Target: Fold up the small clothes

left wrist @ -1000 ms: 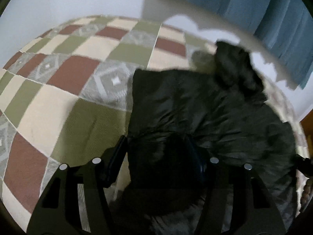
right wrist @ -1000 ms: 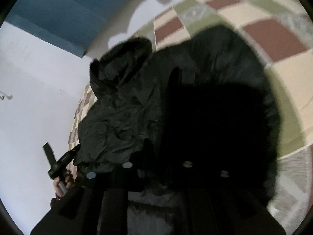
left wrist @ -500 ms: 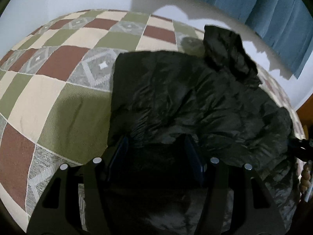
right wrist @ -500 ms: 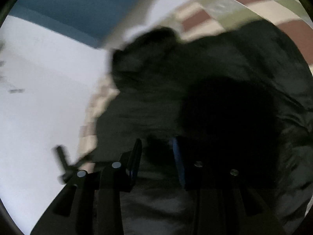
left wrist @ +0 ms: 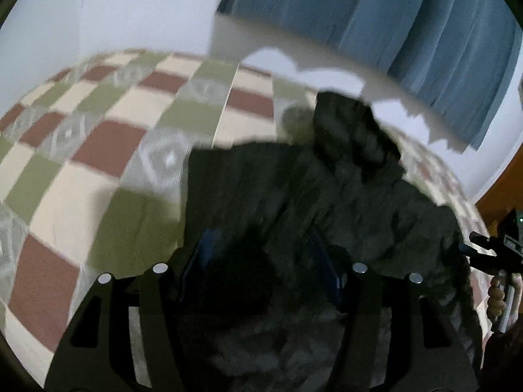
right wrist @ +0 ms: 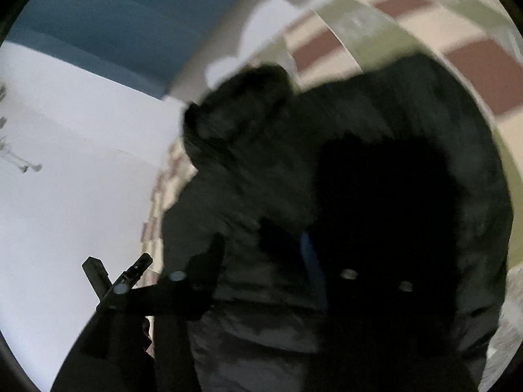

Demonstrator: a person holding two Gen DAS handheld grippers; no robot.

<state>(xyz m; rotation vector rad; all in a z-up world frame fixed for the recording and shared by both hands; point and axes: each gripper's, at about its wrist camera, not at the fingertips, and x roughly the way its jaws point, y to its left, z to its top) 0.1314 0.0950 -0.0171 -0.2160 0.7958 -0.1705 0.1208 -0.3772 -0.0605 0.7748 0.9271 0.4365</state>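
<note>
One dark puffy jacket (left wrist: 294, 202) lying on checkered bed (left wrist: 98, 170). Looking light, soft, slippery; hem probably best grab. Left tool (left wrist: 261, 261) spread over fabric, right tool (right wrist: 261, 248) just been opening, gripping nothing.

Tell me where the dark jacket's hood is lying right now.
Left wrist view: the hood lies at the far right end of the dark jacket, on the checked bedspread below the blue curtain.
</note>
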